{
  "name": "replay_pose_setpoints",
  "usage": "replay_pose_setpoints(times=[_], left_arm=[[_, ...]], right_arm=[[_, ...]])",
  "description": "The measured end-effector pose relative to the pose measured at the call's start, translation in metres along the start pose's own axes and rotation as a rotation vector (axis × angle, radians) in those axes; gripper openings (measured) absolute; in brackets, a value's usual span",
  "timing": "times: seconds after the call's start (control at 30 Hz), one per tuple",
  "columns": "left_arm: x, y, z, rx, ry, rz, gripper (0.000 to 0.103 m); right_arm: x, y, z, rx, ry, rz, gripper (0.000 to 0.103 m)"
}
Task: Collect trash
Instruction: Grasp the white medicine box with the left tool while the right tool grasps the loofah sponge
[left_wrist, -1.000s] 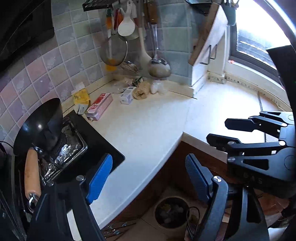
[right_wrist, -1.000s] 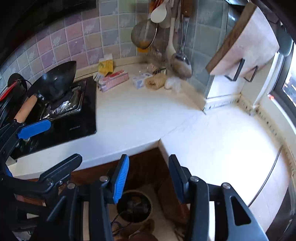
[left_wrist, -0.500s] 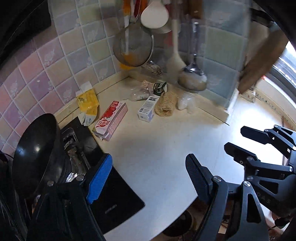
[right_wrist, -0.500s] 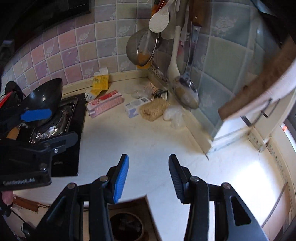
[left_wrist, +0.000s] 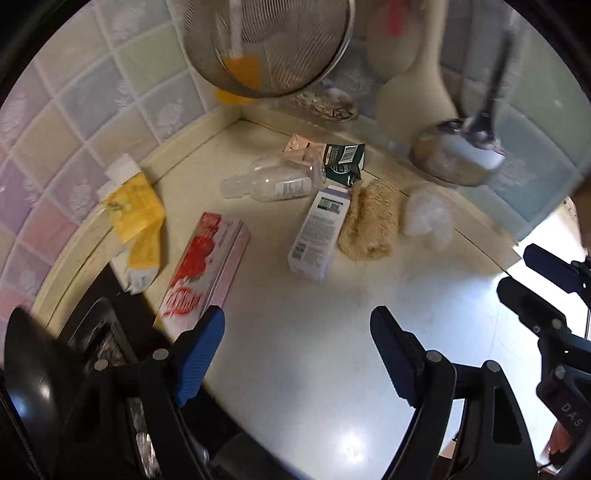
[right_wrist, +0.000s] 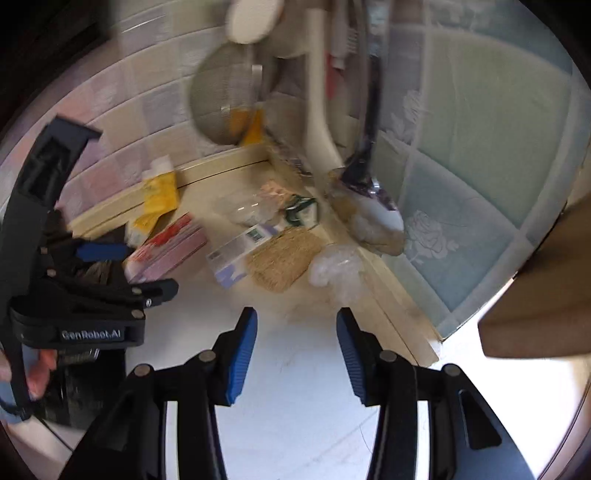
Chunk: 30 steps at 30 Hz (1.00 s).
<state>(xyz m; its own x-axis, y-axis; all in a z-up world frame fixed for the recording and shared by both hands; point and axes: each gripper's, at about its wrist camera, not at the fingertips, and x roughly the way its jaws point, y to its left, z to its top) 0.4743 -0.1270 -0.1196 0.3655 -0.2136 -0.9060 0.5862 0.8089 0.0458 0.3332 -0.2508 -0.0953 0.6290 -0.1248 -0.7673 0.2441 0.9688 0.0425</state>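
We have carried both grippers in from the counter's edge toward its tiled corner: the floor bin has dropped out of view, and the red carton (left_wrist: 205, 269), white box (left_wrist: 318, 230) and clear bottle (left_wrist: 271, 180) now loom close ahead.

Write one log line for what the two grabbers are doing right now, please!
phase: approach trash | left gripper: open, empty, over counter | right gripper: open, empty | nearest: red carton, white box | picked: none
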Motion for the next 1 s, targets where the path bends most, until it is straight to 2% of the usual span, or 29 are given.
replay_pose_setpoints(times=[0.2,0.47,0.57,0.63,0.7,0.87,1.0], left_arm=[[0.042,0.005,0.030,0.043,0.044,-0.034,0.080],[0.087,0.000,0.051,0.094,0.095,-0.054,0.071],[0.100,-0.003,0.056,0.105,0.114,-0.072,0.063],[0.107,-0.005,0.059,0.116,0.124,-0.078,0.051],[0.114,-0.006,0.061,0.120,0.137,-0.094,0.045],[0.114,-0.007,0.059,0.119,0.116,-0.077,0.042],[0.109,0.000,0.046,0.070,0.127,-0.060,0.035]], right_arm=[[0.032,-0.005,0.017,0.154,0.017,0.006,0.045],[0.060,-0.004,0.021,0.231,0.040,-0.024,0.045],[0.066,-0.007,0.022,0.251,0.052,-0.021,0.045],[0.069,-0.010,0.023,0.268,0.056,-0.016,0.045],[0.071,-0.013,0.023,0.283,0.056,-0.012,0.045],[0.082,-0.017,0.024,0.316,0.073,0.005,0.045],[0.091,-0.015,0.025,0.330,0.088,0.030,0.045]])
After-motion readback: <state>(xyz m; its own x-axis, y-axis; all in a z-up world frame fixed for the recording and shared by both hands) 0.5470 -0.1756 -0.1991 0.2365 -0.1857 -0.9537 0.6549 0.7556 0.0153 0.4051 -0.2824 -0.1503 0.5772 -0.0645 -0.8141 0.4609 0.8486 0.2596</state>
